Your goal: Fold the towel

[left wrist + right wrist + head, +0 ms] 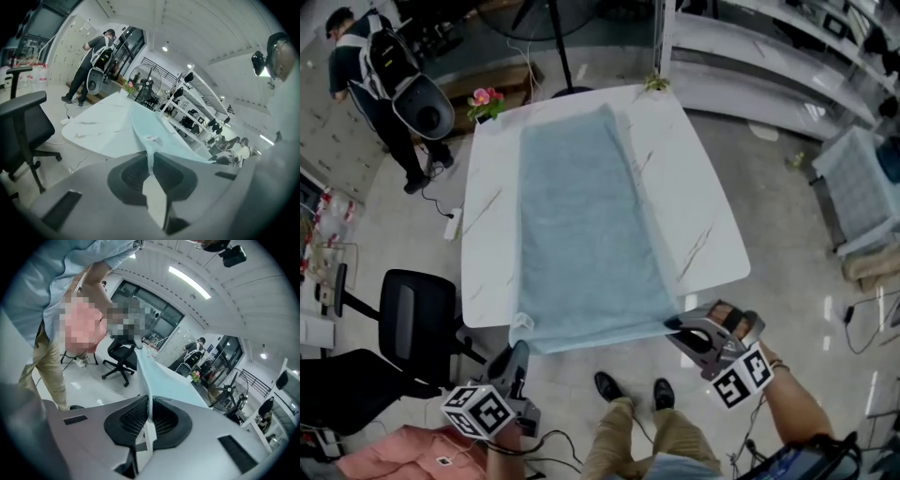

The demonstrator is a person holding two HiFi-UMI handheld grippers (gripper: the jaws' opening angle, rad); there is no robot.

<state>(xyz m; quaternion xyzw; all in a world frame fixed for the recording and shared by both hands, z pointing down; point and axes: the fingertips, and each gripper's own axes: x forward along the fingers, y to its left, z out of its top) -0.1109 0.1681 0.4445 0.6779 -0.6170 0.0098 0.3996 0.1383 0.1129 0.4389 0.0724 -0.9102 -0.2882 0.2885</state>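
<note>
Head view: a white table (698, 197) stands on a pale floor. A black office chair (417, 314) sits near its near left corner, a person (375, 66) stands well off the far left corner, and a potted flower (486, 101) sits on that corner. The towel (581, 225) lies lengthwise down the table's middle, its near end overhanging the near edge. The floor right of the table is open. The left gripper (521, 328) is at the towel's near left corner and the right gripper (671, 325) at its near right corner, both just off the table edge.

Left gripper view: the chair (23, 126) stands to the left, the person (96, 56) and a fan (147, 82) beyond the table (93, 126). The left gripper (151, 157) is pressed together on the towel (154, 129) corner, and the cloth runs from the jaws onto the tabletop.

Right gripper view: a black chair (119, 355) and the fan (225, 397) stand beyond. The right gripper (149, 401) pinches the towel (161, 378) edge, cloth rising taut from the closed jaws.
</note>
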